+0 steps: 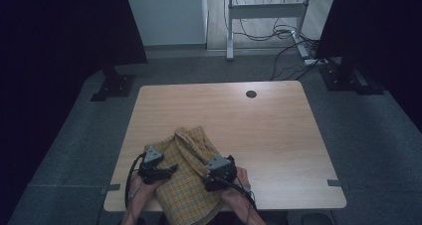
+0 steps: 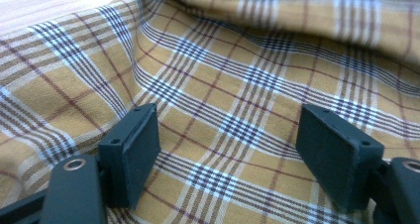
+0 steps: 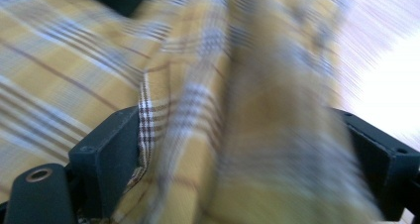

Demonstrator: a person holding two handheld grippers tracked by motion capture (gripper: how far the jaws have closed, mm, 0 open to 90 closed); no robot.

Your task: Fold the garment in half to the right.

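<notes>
Meanwhile, left claw (image 2: 228, 154) gapes over plaid cloth (image 1: 191, 185); right claw (image 3: 237, 154), open, straddles its fold.

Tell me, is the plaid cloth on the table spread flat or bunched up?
Bunched up. The plaid cloth lies rumpled near the table's front edge, with a thick raised fold running along it, and part hangs over the edge.

The left gripper (image 2: 225, 159) hung close over a mustard-yellow plaid cloth (image 2: 223, 85) crossed with blue, white and maroon lines. Its two black fingers (image 2: 131, 152) stood well apart, with flat cloth showing between them and nothing clamped. A thick fold of the cloth ran along the top, and pale table (image 2: 44, 3) showed at the upper left.
</notes>
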